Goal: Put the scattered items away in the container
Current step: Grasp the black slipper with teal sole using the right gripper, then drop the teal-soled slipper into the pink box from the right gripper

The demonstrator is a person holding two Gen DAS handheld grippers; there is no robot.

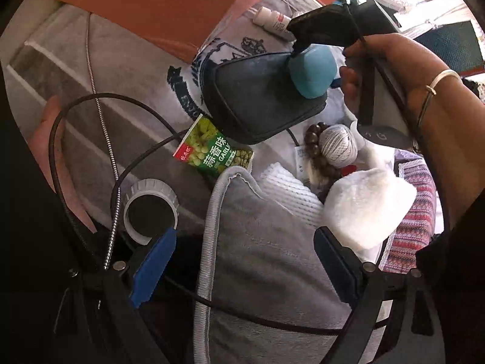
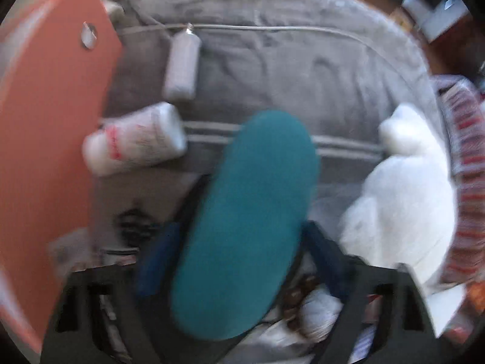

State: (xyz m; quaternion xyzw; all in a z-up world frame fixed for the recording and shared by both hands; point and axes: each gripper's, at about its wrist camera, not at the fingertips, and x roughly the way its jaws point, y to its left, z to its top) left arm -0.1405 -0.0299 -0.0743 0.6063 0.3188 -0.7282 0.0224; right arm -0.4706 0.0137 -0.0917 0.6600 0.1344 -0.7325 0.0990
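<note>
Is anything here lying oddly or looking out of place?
Yes. A teal slipper sits sole-up between the right gripper pads, above the grey blanket. A white bottle lies on its side by the orange box, and a green snack packet is half tucked under a dark pouch.

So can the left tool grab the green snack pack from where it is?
Probably yes. The left tool is open and empty, and the snack pack lies just ahead, mostly uncovered. Only the dark pouch overlaps one corner, and a black cable crosses nearby.
</note>
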